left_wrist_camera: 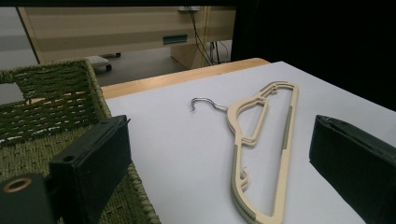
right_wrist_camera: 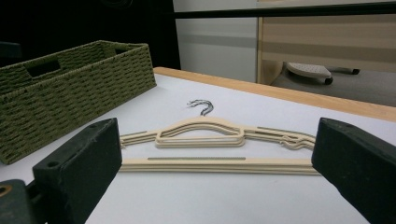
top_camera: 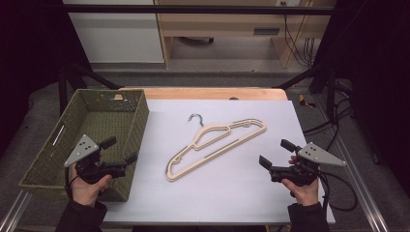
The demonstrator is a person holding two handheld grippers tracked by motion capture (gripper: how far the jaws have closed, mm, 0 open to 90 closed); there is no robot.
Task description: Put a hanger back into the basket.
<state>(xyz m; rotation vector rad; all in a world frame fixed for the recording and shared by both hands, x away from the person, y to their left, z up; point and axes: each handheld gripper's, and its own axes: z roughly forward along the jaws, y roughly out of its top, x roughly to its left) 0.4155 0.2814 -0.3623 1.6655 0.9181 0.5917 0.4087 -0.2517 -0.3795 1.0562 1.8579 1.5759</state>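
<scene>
High view
Hangers: we see cream hangers [top_camera: 216,147] lying flat in a stack near the middle of the white mat [top_camera: 232,193], the metal hook [top_camera: 196,118] toward the far edge.
Basket: a green woven basket [top_camera: 46,159] sits at the left edge of the table [top_camera: 203,93], just beside the mat.
Left gripper: our left gripper [top_camera: 119,150] is held over the basket's near right corner, jaws wide apart, nothing between them.
Right gripper: our right gripper [top_camera: 276,153] is held above the mat near its right edge, jaws wide apart, nothing held. It is well apart from the hangers.

Left gripper view
Jaws: the two black jaws stand far apart with nothing in them.
Hangers: the hangers [left_wrist_camera: 261,154] lie on the mat [left_wrist_camera: 177,149] past the jaws, hook [left_wrist_camera: 205,103] toward the far wooden edge.
Basket: the basket [left_wrist_camera: 51,102] is on the left, right under the left jaw.

Right gripper view
Jaws: both black jaws are far apart and hold nothing.
Hangers: the hangers [right_wrist_camera: 210,149] lie flat between the jaws but farther off, not touching them. We can see a few stacked, hooks [right_wrist_camera: 201,106] together.
Basket: the basket [right_wrist_camera: 70,88] stands at the left, apart from the hangers.
</scene>
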